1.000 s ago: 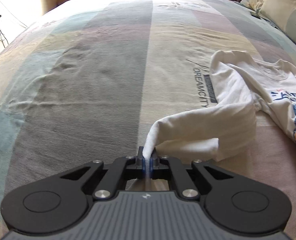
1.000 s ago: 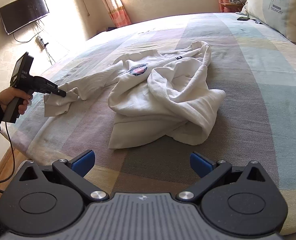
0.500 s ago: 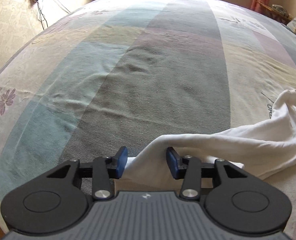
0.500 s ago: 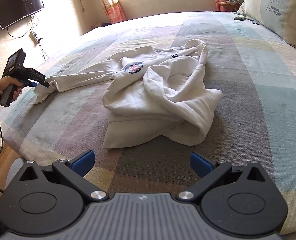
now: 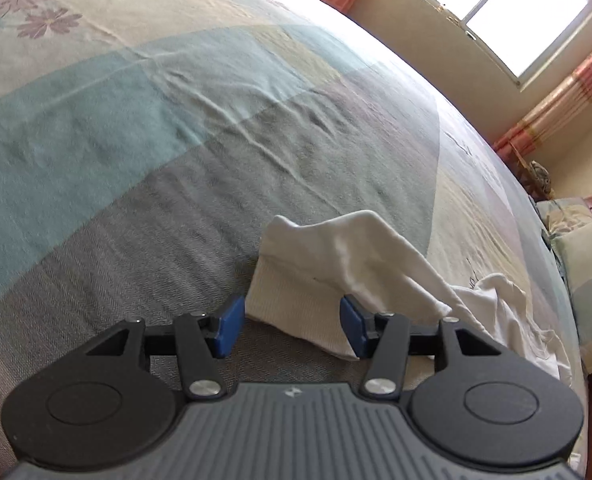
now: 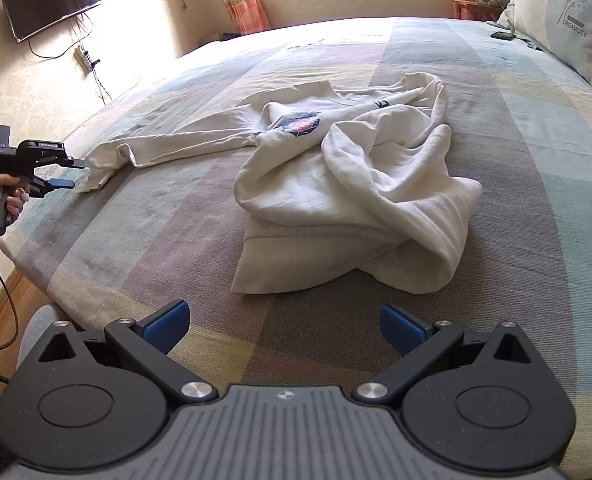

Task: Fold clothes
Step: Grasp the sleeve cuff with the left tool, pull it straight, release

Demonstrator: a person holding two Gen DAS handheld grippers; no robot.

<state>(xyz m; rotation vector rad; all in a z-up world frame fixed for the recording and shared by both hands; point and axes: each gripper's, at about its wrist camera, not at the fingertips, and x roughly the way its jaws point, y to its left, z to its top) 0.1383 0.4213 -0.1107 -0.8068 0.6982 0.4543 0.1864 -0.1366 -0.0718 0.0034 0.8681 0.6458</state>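
The white sweatshirt (image 6: 347, 184) lies in the middle of the frame in my right wrist view, its body and one sleeve bunched in a twisted heap on the striped bedspread (image 6: 535, 128). Its other sleeve (image 6: 168, 148) now runs out straight toward the left edge of the frame, where a second ago it hung crumpled from my pinch. The cuff (image 5: 296, 304) rests flat on the bed, low and centre in my left wrist view.

My left gripper (image 5: 290, 330) has let go: its jaws were clamped on that cuff a moment back and are opening now, the ribbed end lying loose between the blue pads (image 5: 228, 330) with neither pressing it. In the right wrist view that gripper (image 6: 70, 172) sits at the left edge, just beside the cuff, in my hand (image 6: 4, 196).

My right gripper (image 6: 282, 330) hangs wide open and empty at the bottom of its frame, short of the hem.

I judge one sleeve spread; the twisted heap wants flattening before any fold.
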